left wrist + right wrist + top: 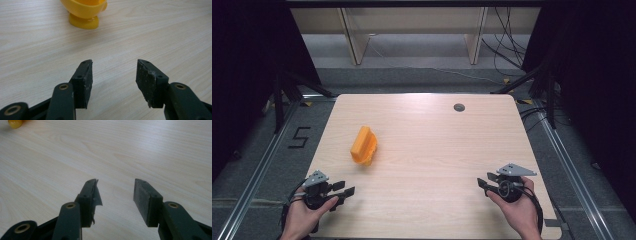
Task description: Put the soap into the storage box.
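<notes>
Left gripper view: orange object [84,11] cropped.

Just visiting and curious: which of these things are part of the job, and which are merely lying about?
Part of the job:
orange plastic piece
left tongs, open, empty
right tongs, open, empty

Lying about:
grey round plug in the table
cables on the floor
</notes>
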A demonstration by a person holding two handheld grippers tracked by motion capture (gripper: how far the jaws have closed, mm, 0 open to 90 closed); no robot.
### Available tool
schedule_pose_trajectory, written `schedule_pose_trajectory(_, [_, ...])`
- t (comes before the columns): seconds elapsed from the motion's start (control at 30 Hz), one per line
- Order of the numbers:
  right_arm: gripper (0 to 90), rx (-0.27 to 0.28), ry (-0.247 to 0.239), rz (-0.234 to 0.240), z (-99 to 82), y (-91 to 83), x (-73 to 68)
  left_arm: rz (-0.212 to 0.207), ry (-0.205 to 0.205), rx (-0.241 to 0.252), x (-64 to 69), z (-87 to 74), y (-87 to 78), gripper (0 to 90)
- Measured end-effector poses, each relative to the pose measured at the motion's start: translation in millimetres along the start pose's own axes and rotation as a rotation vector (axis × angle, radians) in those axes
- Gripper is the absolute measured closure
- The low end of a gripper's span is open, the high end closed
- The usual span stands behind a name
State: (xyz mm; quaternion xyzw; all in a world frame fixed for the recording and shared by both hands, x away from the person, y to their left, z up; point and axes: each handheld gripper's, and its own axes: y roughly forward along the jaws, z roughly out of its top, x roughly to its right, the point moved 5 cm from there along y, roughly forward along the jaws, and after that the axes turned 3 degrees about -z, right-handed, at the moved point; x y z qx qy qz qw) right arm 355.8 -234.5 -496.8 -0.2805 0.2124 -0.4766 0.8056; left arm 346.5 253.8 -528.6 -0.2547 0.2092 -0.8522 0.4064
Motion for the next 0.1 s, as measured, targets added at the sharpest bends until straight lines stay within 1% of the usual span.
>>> schedule_pose_trajectory(0.03, [54.1, -0.003, 0.001, -0.001, 0.0, 0.2, -0.3, -0.002, 0.008, 0.016, 1.7, 1.6, 0.6, 46.6])
schedule_pose_trajectory(0.07, [54.0, -0.005, -0.001, -0.006, 0.0, -0.3, -0.2, -0.002, 0.018, 0.013, 2.4, 2.1, 1.0, 46.5])
schedule_pose_trajectory(0.1, [54.0, -0.001, -0.001, -0.001, 0.1, -0.1, -0.1, 0.006, 0.027, 0.016, 2.6, 2.4, 1.3, 46.0])
